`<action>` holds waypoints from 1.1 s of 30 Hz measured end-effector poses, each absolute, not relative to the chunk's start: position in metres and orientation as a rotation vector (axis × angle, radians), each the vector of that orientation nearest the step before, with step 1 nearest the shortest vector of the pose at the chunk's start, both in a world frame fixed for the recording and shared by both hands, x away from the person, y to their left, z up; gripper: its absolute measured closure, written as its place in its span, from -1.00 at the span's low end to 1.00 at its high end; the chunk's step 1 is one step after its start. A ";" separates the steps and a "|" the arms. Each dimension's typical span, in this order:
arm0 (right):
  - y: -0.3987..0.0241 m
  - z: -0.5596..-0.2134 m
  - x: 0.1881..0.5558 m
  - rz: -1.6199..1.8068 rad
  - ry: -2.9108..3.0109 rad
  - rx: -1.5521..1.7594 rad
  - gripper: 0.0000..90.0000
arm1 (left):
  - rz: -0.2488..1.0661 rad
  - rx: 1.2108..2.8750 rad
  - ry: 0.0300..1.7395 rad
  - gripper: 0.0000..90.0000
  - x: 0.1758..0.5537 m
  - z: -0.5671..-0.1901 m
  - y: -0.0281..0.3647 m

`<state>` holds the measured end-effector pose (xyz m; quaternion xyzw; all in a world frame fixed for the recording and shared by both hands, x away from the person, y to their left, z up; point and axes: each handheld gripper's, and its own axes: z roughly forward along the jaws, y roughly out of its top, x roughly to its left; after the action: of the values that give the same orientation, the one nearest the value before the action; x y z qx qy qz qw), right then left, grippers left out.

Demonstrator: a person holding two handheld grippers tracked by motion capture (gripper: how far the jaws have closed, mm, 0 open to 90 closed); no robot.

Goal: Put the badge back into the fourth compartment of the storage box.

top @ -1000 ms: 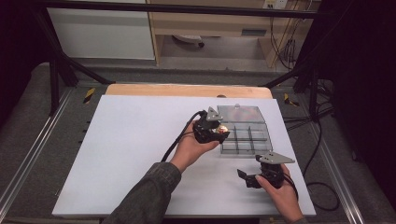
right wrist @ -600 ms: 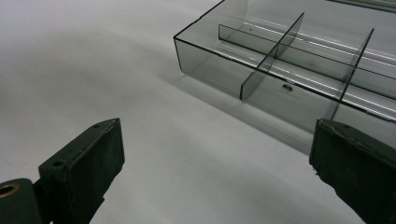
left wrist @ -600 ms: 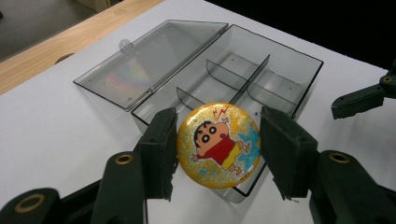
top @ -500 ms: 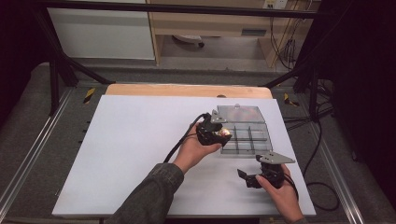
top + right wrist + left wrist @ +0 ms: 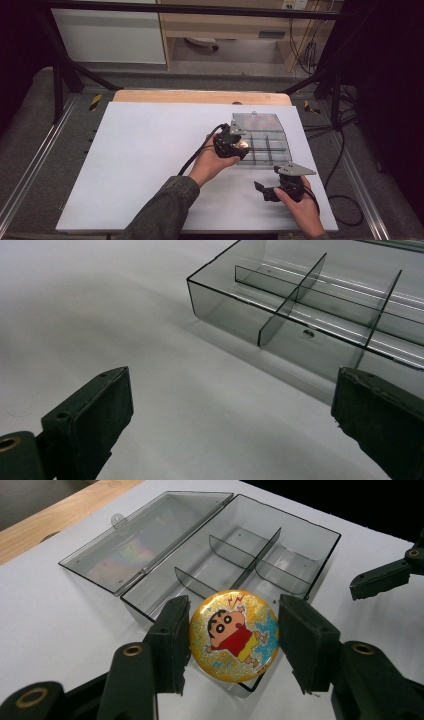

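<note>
A round yellow glitter badge with a cartoon child on it sits between the black jaws of my left gripper, which is shut on it. In the high view the left gripper holds the badge over the near left corner of a clear smoky compartment box. The box lies open, with its lid flat behind it. My right gripper rests low on the table in front of the box. Its jaws are open with nothing between them.
The box stands at the right of a white table top, with a wooden strip along the far edge. Thin dividers split the box into several compartments. A black cable trails from the left gripper.
My left gripper with the badge has shifted slightly nearer and to the right, over the box's corner. The right gripper has stayed put.
</note>
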<state>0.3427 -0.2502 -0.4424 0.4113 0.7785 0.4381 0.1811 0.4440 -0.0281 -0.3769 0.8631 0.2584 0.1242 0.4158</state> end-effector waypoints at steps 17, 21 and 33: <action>-0.250 -0.443 0.343 1.236 2.203 1.161 -0.92 | 0.299 2.192 0.640 0.07 0.444 -0.383 -0.032; -0.250 -0.443 0.343 1.236 2.202 1.163 -0.92 | 0.301 2.196 0.636 0.07 0.443 -0.384 -0.034; -0.250 -0.443 0.343 1.239 2.202 1.166 -0.92 | 0.306 2.189 0.656 0.07 0.453 -0.393 -0.039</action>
<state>0.3431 -0.2504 -0.4432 0.4124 0.7786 0.4381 0.1783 0.4525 -0.0394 -0.3935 0.8676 0.2601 0.1214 0.4060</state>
